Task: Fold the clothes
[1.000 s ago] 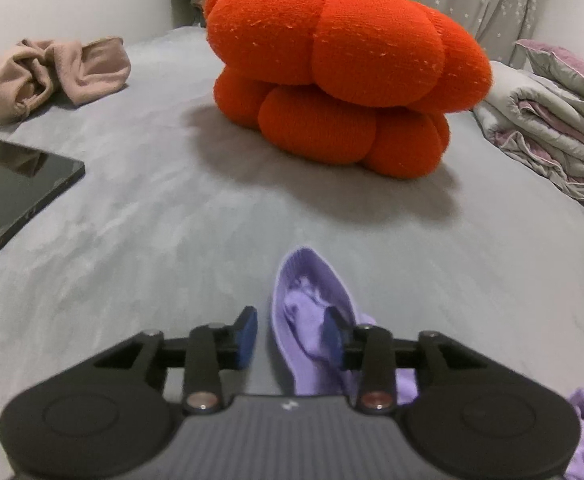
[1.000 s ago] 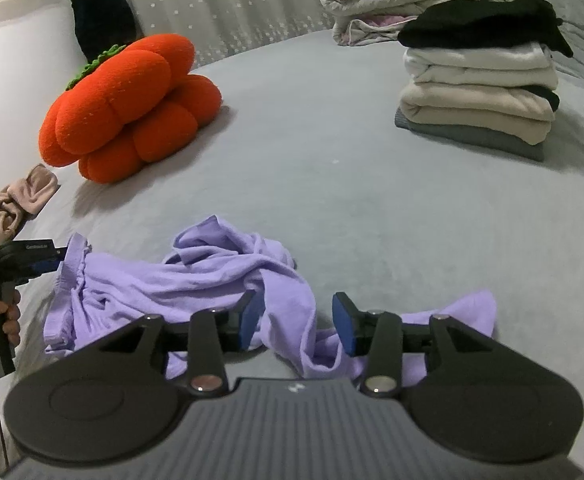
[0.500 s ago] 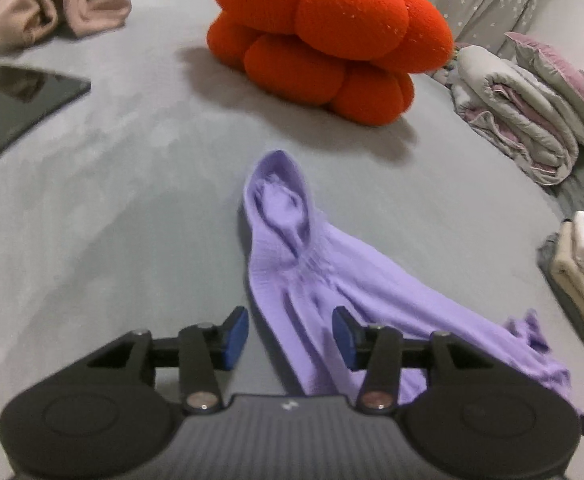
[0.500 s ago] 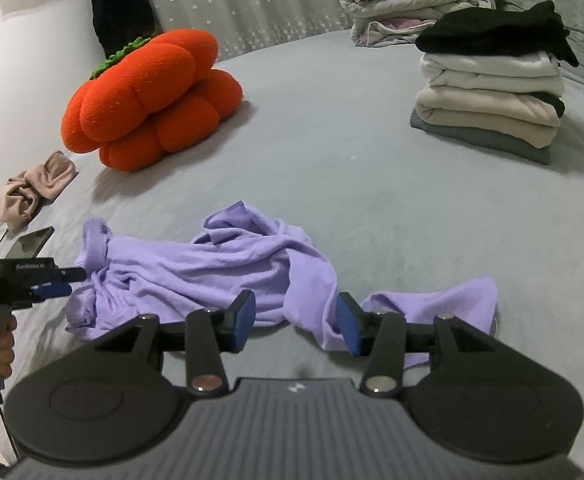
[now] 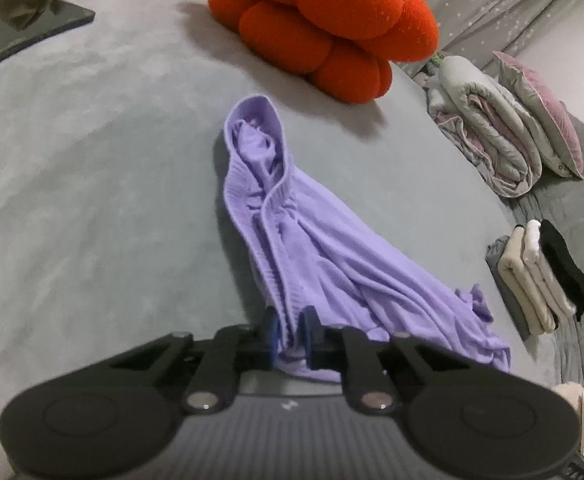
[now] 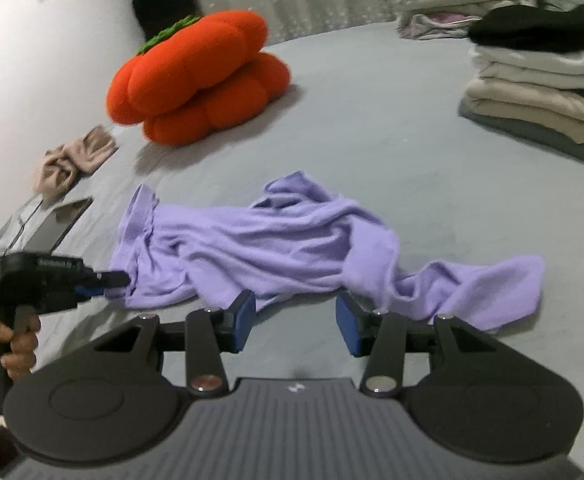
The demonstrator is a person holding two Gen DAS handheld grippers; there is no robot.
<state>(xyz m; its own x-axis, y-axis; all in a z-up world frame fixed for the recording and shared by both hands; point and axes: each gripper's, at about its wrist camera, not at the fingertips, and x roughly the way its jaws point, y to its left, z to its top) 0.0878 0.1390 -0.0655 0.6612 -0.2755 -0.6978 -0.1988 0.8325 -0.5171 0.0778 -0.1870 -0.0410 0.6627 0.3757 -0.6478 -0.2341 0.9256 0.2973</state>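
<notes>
A crumpled purple garment [image 5: 311,256] lies stretched across the grey bed [image 5: 92,200]; its ribbed waistband end points toward the orange cushion. My left gripper [image 5: 290,332] is at the garment's near end, its jaws closing with a fold of the ribbed edge pinched between the pads. The right wrist view shows the same garment [image 6: 276,248] lying left to right, with the left gripper [image 6: 108,280] biting its left end, held by a hand [image 6: 16,344]. My right gripper [image 6: 295,320] hovers open just short of the garment's near edge, nothing between its fingers.
An orange pumpkin cushion [image 5: 331,20] sits beyond the garment. A dark tablet [image 5: 20,28] and a beige cloth [image 6: 72,160] lie at the left. A stack of folded clothes [image 6: 531,92] stands at the right, with a rolled quilt [image 5: 487,128] and a pillow [image 5: 543,116] behind it.
The left gripper drew back along the purple garment to its near end and its jaws narrowed onto the ribbed edge. The right gripper shifted a little and stayed open.
</notes>
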